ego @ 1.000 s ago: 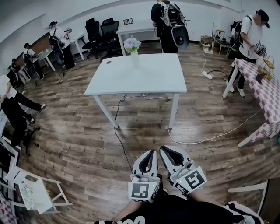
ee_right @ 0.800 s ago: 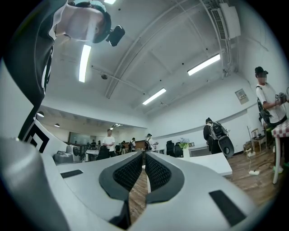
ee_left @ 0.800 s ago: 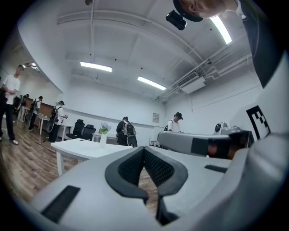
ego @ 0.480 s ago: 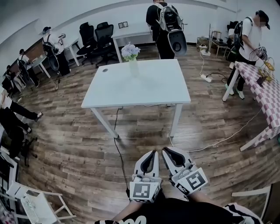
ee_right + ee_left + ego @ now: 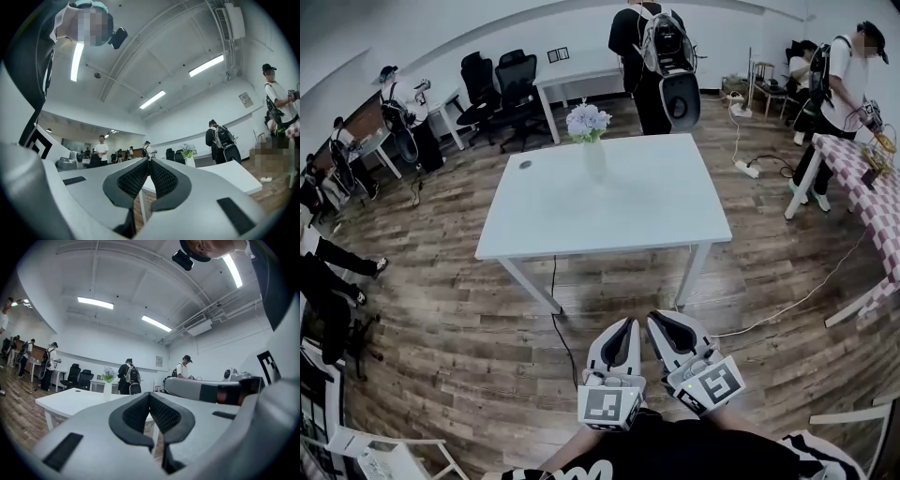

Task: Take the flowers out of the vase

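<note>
Flowers, a pale lilac bunch with green leaves [image 5: 588, 120], are standing upright in a slim white vase [image 5: 595, 159] in the head view. That vase is sitting near the far edge of a white rectangular table [image 5: 619, 211], well apart from us across the dark wood-plank floor [image 5: 459, 319]. We are holding the grey-and-white left gripper [image 5: 625, 325] and the matching right gripper [image 5: 655, 321] low and close to our body, side by side, with their tips aimed toward the table. We judge this a carrying posture, since nothing is within reach. A person with a grey backpack [image 5: 661, 56] is standing beyond the table.

In the left gripper view we are looking along the left gripper's [image 5: 150, 398] ribbed black pads, which are pressing flat together with nothing between them. The vase [image 5: 107, 391] is showing small beyond the left jaw, on the tabletop.

In the right gripper view the right gripper [image 5: 149, 163] is likewise pinched to a hairline, its pads meeting at the tip and gripping nothing. The vase [image 5: 190, 161] is appearing just right of the jaws, far off on the table.

We are judging the task as not yet begun. The stems are sitting fully in the vase, and both tongs will need opening before either can take them, presumably with one steadying the vase while the other lifts.
</note>
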Tool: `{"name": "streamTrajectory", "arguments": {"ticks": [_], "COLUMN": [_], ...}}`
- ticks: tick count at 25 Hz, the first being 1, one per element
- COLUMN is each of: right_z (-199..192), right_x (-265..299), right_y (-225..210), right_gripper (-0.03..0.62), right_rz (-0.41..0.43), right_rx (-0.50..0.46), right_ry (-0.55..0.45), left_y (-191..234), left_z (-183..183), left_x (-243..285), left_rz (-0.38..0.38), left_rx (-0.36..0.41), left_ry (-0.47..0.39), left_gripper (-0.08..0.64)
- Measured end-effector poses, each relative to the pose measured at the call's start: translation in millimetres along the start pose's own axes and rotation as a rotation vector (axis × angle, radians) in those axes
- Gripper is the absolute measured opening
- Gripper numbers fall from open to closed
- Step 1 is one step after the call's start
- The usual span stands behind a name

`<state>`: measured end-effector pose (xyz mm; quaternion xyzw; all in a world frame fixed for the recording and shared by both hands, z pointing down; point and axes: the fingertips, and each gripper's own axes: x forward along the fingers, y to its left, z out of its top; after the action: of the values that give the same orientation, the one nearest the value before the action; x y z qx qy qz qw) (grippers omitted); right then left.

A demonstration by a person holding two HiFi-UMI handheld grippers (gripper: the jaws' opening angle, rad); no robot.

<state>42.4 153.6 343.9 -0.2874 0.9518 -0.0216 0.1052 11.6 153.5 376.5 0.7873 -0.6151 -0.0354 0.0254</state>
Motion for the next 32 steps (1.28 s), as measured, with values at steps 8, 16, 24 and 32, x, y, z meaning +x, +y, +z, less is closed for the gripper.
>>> {"name": "streamTrajectory", "arguments": {"ticks": [8, 16, 24, 32], "right_z": [-10, -6, -10, -12], "right_x": [18, 38, 43, 74], "right_y": [-7, 4, -9, -26], "right_gripper": [0.031, 0.031, 0.031, 0.031], "right_rz": [-0.003, 0.033, 0.010, 0.039], "right_rx": [-0.007, -0.004, -0.034, -0.019], "right_ry": [0.009, 0.009, 0.004, -0.007], "left_y": [20, 37, 50, 67], "left_z": [-6, 10, 4, 5], "left_x": [11, 14, 21, 50], "left_rz": [-0.004, 0.000, 0.008, 0.019], "left_rx": [-0.017, -0.007, -0.028, -0.010], "left_ry": [0.019, -0.023, -0.016, -0.020], "left_gripper": [0.003, 0.003, 0.003, 0.003]}}
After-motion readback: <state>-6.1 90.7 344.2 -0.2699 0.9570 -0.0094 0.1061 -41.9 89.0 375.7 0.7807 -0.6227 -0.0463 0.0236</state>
